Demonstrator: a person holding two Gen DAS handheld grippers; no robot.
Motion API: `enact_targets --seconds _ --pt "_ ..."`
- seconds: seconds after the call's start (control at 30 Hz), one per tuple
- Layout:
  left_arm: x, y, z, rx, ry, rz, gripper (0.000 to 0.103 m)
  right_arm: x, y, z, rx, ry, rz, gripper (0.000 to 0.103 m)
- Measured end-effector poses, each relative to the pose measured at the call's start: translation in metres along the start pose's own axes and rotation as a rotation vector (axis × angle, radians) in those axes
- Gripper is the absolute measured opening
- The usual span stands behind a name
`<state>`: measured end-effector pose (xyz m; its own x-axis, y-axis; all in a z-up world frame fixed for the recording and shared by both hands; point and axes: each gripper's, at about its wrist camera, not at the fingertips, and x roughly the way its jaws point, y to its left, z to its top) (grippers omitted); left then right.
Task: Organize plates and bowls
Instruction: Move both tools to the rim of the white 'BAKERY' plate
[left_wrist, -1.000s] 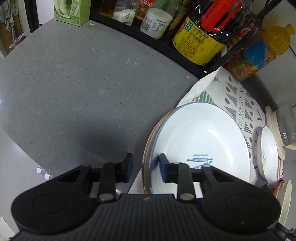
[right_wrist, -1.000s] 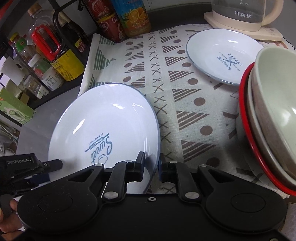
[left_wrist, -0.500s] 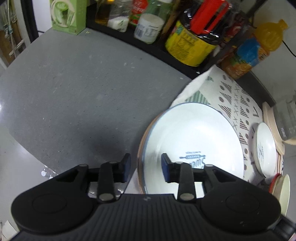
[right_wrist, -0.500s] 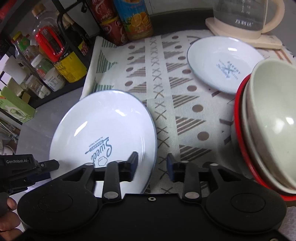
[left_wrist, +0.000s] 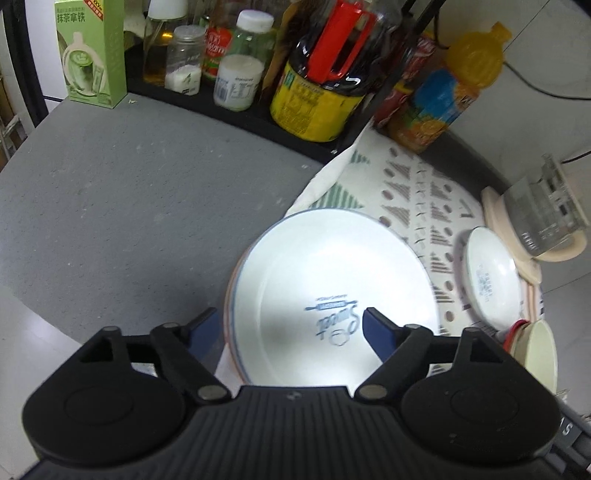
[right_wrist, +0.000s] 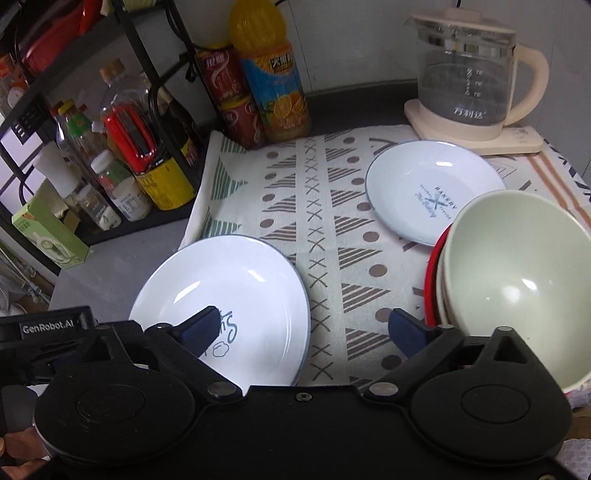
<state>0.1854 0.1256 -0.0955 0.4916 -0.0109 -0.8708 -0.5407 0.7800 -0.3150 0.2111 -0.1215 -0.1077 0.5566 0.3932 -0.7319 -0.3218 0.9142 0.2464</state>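
Both jaws are opening wide, so the left hand-held gripper (left_wrist: 290, 323) and right hand-held gripper (right_wrist: 303, 326) hold nothing. The big plate (right_wrist: 236, 291) lies at the cloth's (right_wrist: 332, 206) edge on the tabletop (left_wrist: 129, 184). A bump could slide it off.

Grey speckled countertop (left_wrist: 140, 206) under bright, cool light, partly covered by a cream cloth (right_wrist: 332, 229) printed with triangles, dots and crosses. Along the back — a black wire rack (right_wrist: 155, 74) crowded with condiments: dark sauce bottle with red handle (left_wrist: 332, 66), white-capped jars (left_wrist: 240, 74), a green matcha latte carton (left_wrist: 92, 51) just beside the rack on the counter. At the rack's end, on the cloth, red drink cans (right_wrist: 229, 99) touching an orange juice bottle (right_wrist: 273, 85). Farther along — a glass kettle (right_wrist: 469, 74) on a cream base, against a plain pale wall (right_wrist: 351, 40), thin cables trailing down it.
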Motion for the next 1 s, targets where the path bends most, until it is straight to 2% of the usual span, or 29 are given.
enact_targets --seconds 0.17,0.33,0.67,0.77,1.0 --pt "-0.006 -0.016 0.001 0.050 -0.005 -0.060 0.087 -0.011 -0.006 0.002 0.023 -0.012 0.003 0.103" --pt "-0.003 -0.034 0.001 0.098 0.027 -0.102 0.091 -0.020 -0.014 0.008 0.044 -0.040 0.003 0.103" --pt "0.006 -0.080 0.009 0.135 0.045 -0.146 0.093 -0.036 -0.047 0.031 0.081 -0.120 -0.038 0.103" --pt "0.010 -0.098 0.011 0.163 0.059 -0.165 0.098 -0.039 -0.061 0.039 0.108 -0.145 -0.053 0.103" --pt "0.023 -0.137 0.018 0.193 0.080 -0.185 0.099 -0.039 -0.095 0.056 0.173 -0.161 -0.090 0.103"
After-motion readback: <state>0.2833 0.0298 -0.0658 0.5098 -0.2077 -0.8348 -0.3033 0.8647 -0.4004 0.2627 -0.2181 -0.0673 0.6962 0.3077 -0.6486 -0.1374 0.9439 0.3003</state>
